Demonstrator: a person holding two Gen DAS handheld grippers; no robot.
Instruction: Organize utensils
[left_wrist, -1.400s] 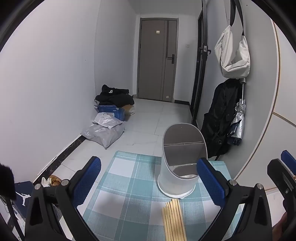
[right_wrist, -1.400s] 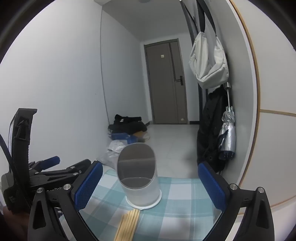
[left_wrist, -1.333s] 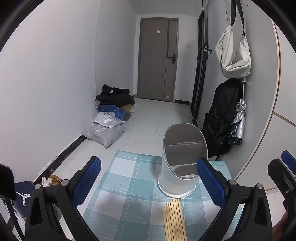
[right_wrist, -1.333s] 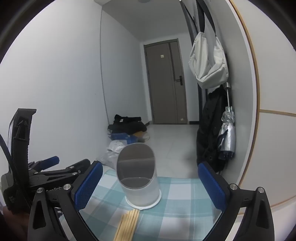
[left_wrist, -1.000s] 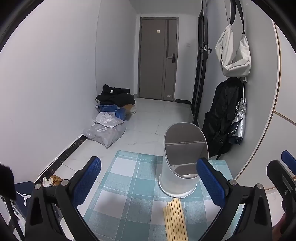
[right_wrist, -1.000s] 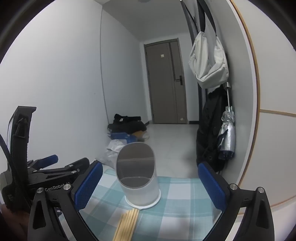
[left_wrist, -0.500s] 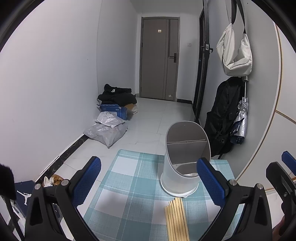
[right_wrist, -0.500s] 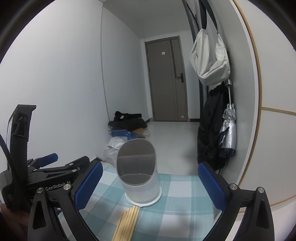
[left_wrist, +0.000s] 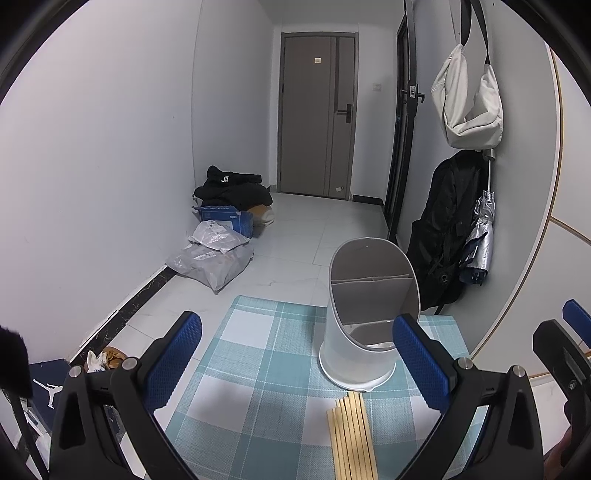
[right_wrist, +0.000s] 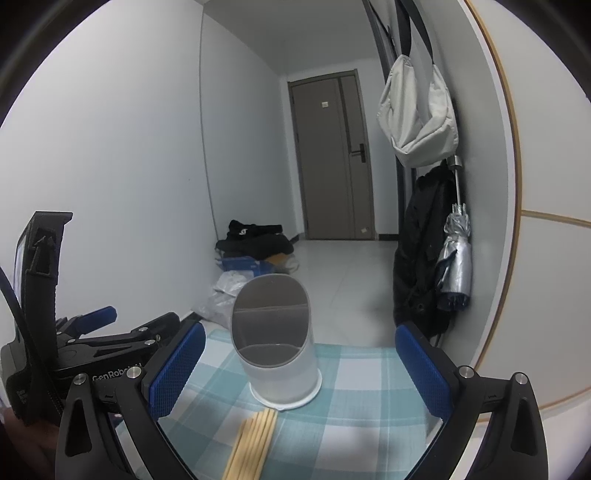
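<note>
**Both grippers wide, empty, above chopsticks and holder**

Left gripper (left_wrist: 295, 363): jaws wide apart, nothing between the blue pads (left_wrist: 173, 356). It hangs above the checked cloth (left_wrist: 258, 354), low centre of frame.

Chopsticks (left_wrist: 352, 435): a flat bundle on the cloth, bottom centre-right of the left view, lying between the two fingers but nearer the right-hand pad, not touched. Far ends sit just at the base of the holder (left_wrist: 364, 321).

Holder: white, upright, slanted open top, divider inside, centre-right of the left view, just inside the right-hand pad in the picture.

Right gripper (right_wrist: 299, 369): also wide, holding nothing. In its view the holder (right_wrist: 275, 339) stands mid-frame between the pads, and the chopsticks (right_wrist: 253, 441) run from the holder's base toward bottom centre, left of middle. The left gripper's body (right_wrist: 92, 350) shows at left edge.

Background: door (left_wrist: 317, 114), bag (left_wrist: 467, 99) hung upper right, parcels (left_wrist: 212, 258) on floor at left.
</note>
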